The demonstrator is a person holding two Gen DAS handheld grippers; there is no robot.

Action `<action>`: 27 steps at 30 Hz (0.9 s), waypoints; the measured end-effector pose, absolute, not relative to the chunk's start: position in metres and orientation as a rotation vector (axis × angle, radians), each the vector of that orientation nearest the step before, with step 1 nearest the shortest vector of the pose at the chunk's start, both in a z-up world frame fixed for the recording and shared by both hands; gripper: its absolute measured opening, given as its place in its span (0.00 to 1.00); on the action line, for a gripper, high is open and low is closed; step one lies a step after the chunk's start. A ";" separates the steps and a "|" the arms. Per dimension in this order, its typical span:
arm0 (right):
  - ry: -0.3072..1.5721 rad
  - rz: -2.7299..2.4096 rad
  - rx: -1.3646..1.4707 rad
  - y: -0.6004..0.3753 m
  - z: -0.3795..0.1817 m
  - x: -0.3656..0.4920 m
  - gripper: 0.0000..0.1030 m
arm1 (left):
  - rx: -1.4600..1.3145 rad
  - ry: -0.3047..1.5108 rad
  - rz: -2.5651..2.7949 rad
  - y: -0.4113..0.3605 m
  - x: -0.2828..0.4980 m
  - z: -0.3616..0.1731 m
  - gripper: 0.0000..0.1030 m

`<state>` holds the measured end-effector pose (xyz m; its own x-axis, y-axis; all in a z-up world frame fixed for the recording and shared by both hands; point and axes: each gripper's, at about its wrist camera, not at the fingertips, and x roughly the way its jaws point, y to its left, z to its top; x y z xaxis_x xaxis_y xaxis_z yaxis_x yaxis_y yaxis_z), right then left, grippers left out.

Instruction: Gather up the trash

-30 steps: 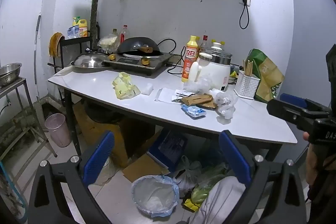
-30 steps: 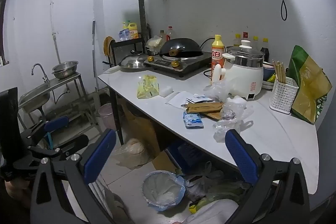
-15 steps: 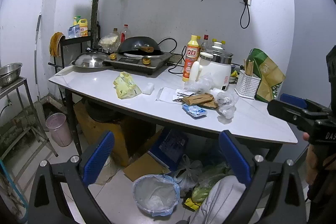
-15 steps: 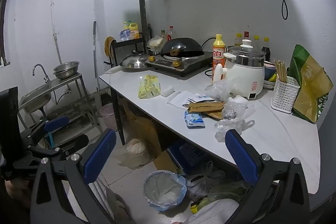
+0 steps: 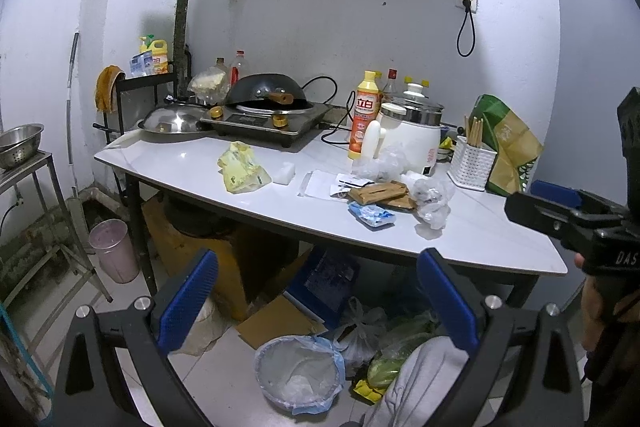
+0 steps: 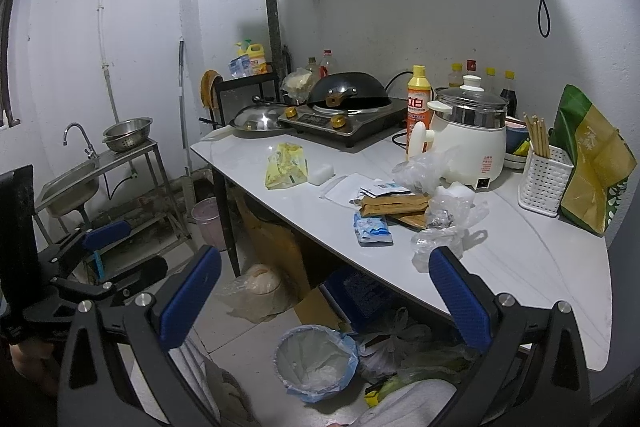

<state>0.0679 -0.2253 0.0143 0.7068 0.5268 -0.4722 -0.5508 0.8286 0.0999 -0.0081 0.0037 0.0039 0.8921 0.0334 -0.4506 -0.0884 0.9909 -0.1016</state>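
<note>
Trash — a yellow wrapper (image 5: 240, 169), a blue packet (image 5: 372, 215) — lay on the white table (image 5: 500, 239); left gripper (image 5: 316, 303) and right gripper (image 6: 324, 297) hung nearer, jaws apart, empty.

1. A black wok (image 5: 265, 94) sits on the induction cooker (image 5: 266, 119) at the back of the white table (image 5: 492, 235).
2. A steel lid (image 5: 170, 123) lies just left of the cooker.
3. A white rice cooker (image 6: 472, 137) stands beside the orange-yellow detergent bottle (image 6: 418, 107).
4. A white chopstick basket (image 6: 545, 181) touches a green-and-yellow bag (image 6: 596, 167).
</note>
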 end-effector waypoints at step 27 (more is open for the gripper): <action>0.510 0.603 -0.050 -0.224 0.014 0.071 1.00 | -0.123 0.482 0.055 0.003 -0.009 0.007 0.97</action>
